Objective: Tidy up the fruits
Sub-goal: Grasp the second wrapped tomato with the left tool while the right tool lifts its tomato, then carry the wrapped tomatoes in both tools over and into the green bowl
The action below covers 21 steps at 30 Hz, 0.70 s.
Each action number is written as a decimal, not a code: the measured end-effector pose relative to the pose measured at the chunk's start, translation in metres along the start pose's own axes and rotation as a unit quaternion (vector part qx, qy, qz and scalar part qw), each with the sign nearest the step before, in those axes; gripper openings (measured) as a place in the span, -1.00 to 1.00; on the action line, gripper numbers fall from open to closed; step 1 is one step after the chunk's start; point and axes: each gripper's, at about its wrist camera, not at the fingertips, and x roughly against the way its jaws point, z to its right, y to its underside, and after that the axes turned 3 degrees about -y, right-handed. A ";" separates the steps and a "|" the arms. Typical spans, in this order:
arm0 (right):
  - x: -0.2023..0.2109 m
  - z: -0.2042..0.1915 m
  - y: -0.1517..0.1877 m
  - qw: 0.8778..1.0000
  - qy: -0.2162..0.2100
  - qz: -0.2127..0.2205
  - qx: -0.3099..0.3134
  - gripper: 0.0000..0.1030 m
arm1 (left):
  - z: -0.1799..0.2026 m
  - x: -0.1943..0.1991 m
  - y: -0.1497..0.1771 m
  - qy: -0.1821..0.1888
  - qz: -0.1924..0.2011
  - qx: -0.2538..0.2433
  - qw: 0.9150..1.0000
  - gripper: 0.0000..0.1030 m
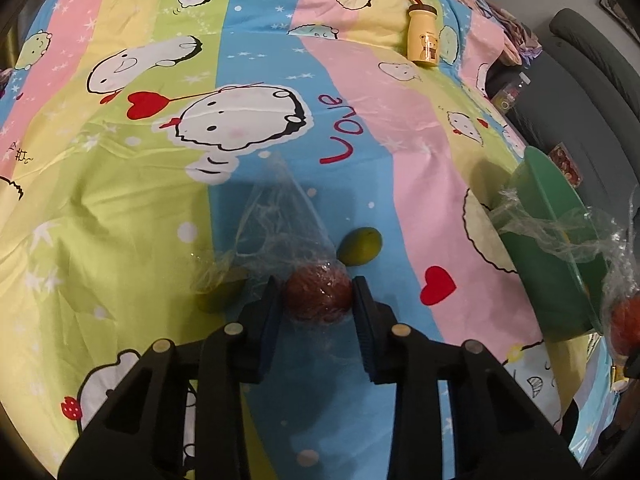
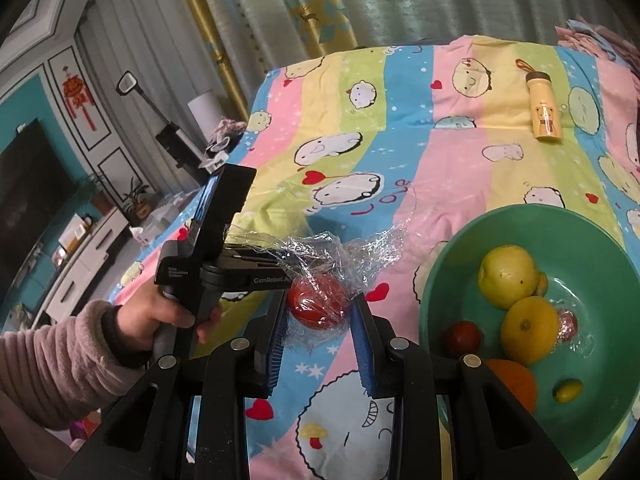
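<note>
1. The red fruit in clear wrap point(image 1: 318, 296) lies on the bed sheet point(image 1: 120, 208), right between your left gripper point(image 1: 316, 300) pads, which squeeze it.
2. Two green fruits point(image 1: 360, 246) lie just beside it.
3. Your right gripper point(image 2: 320, 312) grips another wrapped red fruit point(image 2: 318, 306), held up in the air.
4. The green bowl point(image 2: 452, 264), with fruit inside, sits near on the right.

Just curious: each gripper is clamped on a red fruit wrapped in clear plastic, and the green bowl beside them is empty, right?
Not quite. The green bowl holds fruit, including a yellow citrus and an orange, as the right wrist view shows. The rest is right.
</note>
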 end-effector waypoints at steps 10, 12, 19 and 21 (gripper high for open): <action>0.010 0.005 -0.002 1.000 -0.013 0.015 -0.014 -0.37 | 0.012 0.047 0.004 0.039 0.043 0.001 0.998 -0.35; 0.012 0.004 -0.002 1.000 -0.014 0.019 -0.013 -0.37 | 0.014 0.058 0.005 0.047 0.052 0.001 0.998 -0.35; 0.024 0.001 -0.002 0.999 -0.014 0.036 -0.011 -0.37 | 0.032 0.094 0.009 0.071 0.084 -0.013 0.994 -0.35; 0.029 0.002 -0.002 0.999 -0.011 0.041 -0.010 -0.37 | 0.036 0.099 0.009 0.074 0.088 -0.017 0.993 -0.35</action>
